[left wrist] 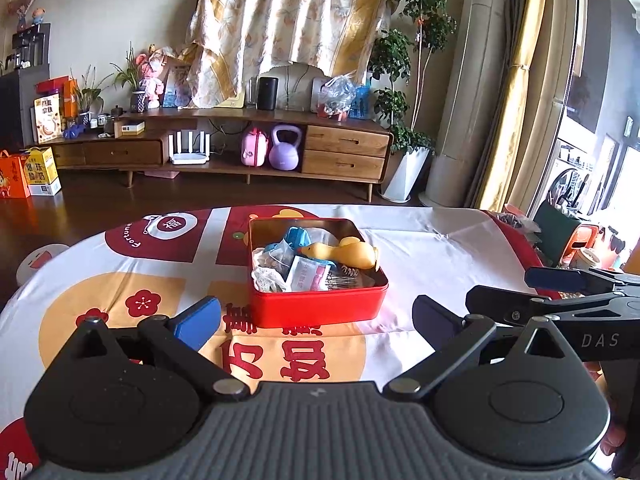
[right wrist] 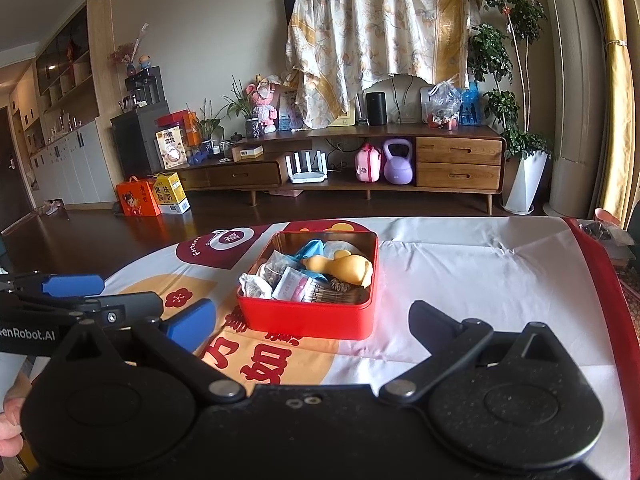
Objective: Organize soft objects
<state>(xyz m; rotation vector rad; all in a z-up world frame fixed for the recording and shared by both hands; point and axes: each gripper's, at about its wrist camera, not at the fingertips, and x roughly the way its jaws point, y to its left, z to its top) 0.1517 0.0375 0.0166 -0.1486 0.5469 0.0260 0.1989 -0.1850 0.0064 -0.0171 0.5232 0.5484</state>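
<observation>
- both grippers, left (left wrist: 316, 316) and right (right wrist: 312, 320), hang wide open, holding nothing
- tin (left wrist: 320, 308) at 12 o'clock looks packed
- i'd go for the duck (left wrist: 344, 254) first, pinch mid-body, lift straight

Living room — TV cabinet (right wrist: 360, 160), houseplants (right wrist: 500, 80)
</observation>
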